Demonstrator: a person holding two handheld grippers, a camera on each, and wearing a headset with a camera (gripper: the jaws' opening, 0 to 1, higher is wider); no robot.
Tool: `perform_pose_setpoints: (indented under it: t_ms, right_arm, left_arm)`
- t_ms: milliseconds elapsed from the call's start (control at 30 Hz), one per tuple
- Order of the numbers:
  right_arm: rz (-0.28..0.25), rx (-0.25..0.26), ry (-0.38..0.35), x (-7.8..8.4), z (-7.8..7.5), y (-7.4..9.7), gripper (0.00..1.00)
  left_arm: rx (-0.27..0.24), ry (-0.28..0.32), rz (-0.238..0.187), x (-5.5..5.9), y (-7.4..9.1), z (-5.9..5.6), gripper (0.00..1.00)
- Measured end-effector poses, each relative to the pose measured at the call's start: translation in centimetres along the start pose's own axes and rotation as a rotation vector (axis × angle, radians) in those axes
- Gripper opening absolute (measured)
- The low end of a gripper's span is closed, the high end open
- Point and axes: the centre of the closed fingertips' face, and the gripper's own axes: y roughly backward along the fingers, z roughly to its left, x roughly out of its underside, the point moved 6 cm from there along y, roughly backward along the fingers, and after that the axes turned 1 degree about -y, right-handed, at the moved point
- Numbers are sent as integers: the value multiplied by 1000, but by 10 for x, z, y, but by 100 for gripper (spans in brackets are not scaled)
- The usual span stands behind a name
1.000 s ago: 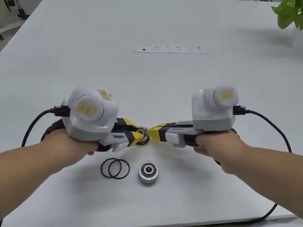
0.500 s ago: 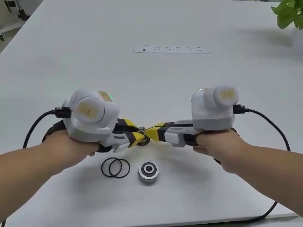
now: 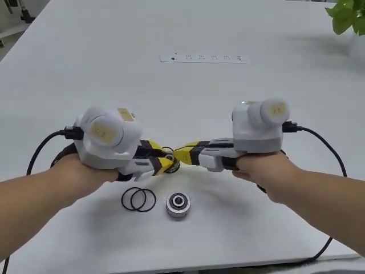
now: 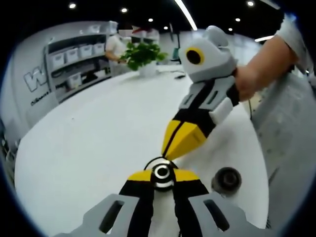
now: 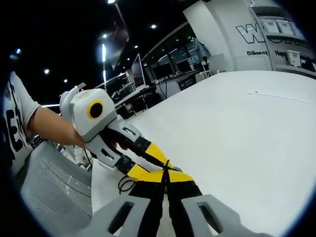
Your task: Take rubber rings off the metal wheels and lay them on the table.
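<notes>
"Those two match?"

"Yes. The left gripper [image 3: 170, 164] and right gripper [image 3: 178, 155] both have white shells, yellow-and-black jaws and black cables [image 3: 293, 129]."

"And the bits?"

"Black loose rings [image 3: 138, 200], a silver wheel [image 3: 178, 204] with a dark centre. The held wheel [image 4: 162, 173] is silver, its rubber ring [image 4: 161, 160] black. White table [image 3: 228, 103], green plant [image 3: 347, 16]."

The head view looks down on the flat white table [image 3: 188, 23], while the gripper views sit low and close (almost nose to nose), facing each other across the small silver metal wheel [image 4: 162, 171] between the grey, yellow-tipped left gripper [image 4: 162, 176] and right gripper [image 4: 166, 156].
</notes>
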Motion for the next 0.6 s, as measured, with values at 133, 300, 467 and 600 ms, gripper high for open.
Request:
perform_pose_setpoints:
  t_ms: [133, 300, 467, 600]
  right_arm:
    - [-2, -7, -4, -1, 0, 0, 0]
    - [-13, -15, -14, -5, 0, 1, 0]
    - [-22, -30, -16, -9, 3, 0, 0]
    - [-26, -35, -17, -13, 3, -1, 0]
  left_arm:
    - [11, -2, -24, -3, 7, -1, 16]
    - [32, 10, -61, -9, 17, -4, 27]
    - [59, 16, -84, -11, 28, -9, 32]
    - [66, 24, -100, -13, 37, -11, 37]
